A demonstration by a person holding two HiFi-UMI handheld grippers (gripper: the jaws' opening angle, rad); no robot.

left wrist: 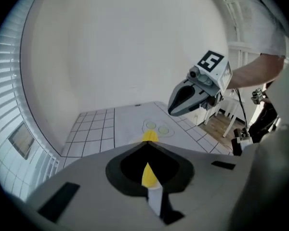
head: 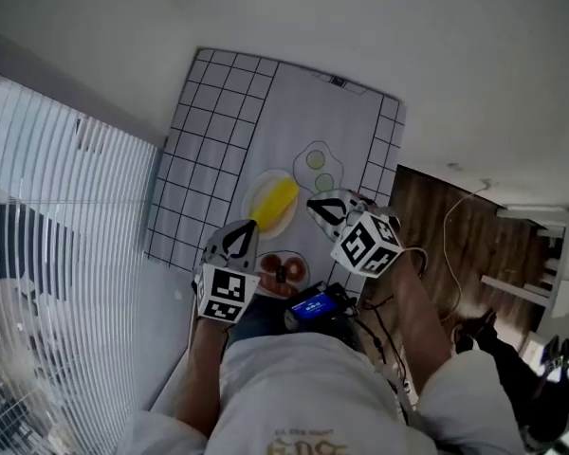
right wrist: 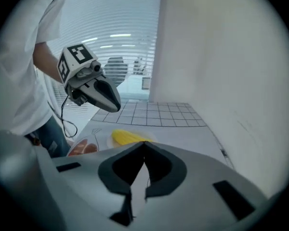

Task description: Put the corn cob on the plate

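Observation:
The yellow corn cob (head: 275,204) lies on a pale round plate (head: 254,190) in the middle of the table mat. My left gripper (head: 251,225) hovers just below and left of the cob, its jaws shut with nothing in them. My right gripper (head: 315,205) hangs just right of the plate, shut and empty too. In the left gripper view the cob (left wrist: 150,136) shows beyond the closed jaw tips (left wrist: 147,144), with the right gripper (left wrist: 172,110) above it. In the right gripper view the cob (right wrist: 126,137) lies past the closed tips (right wrist: 144,143), under the left gripper (right wrist: 116,107).
The grey mat (head: 218,131) carries a black grid, a fried-egg drawing (head: 318,165) and a meat drawing (head: 283,270). Window blinds (head: 66,216) run along the left. Wood floor (head: 455,245) with a cable and white furniture (head: 541,254) lies to the right.

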